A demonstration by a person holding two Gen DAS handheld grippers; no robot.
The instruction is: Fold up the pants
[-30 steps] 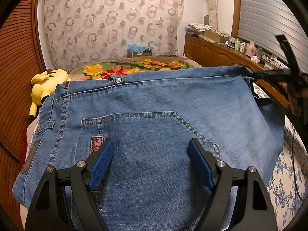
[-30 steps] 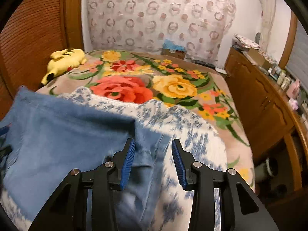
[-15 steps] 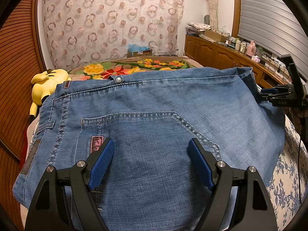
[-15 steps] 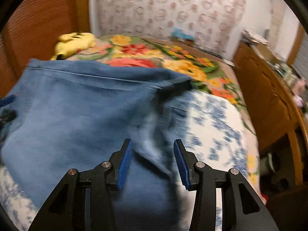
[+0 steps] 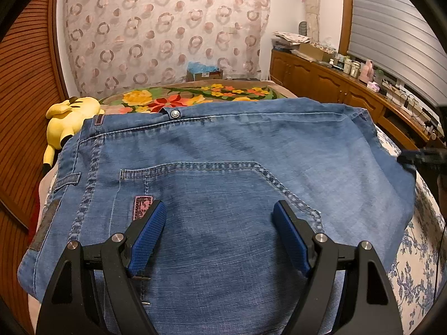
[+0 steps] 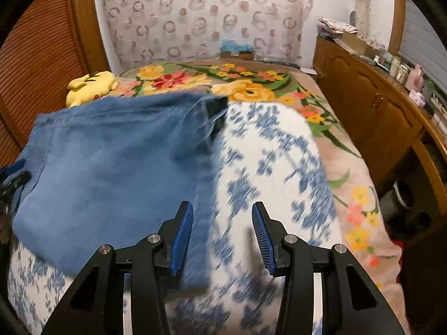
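Left wrist view, left gripper [image 5: 219, 234] angled down over jeans [image 5: 223, 167], jaws wide

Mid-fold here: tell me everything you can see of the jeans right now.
The jeans are blue denim, folded into a broad flat block on the blue-floral bedspread. Facing up: a stitched back pocket, pink label patch, belt loop and metal waistband button at the far edge. The left gripper hovers over the pocket, jaws apart. Nothing grips them.

A yellow plush toy [image 5: 71, 117] lies beside the floral blanket [image 6: 251, 83], possibly touching.
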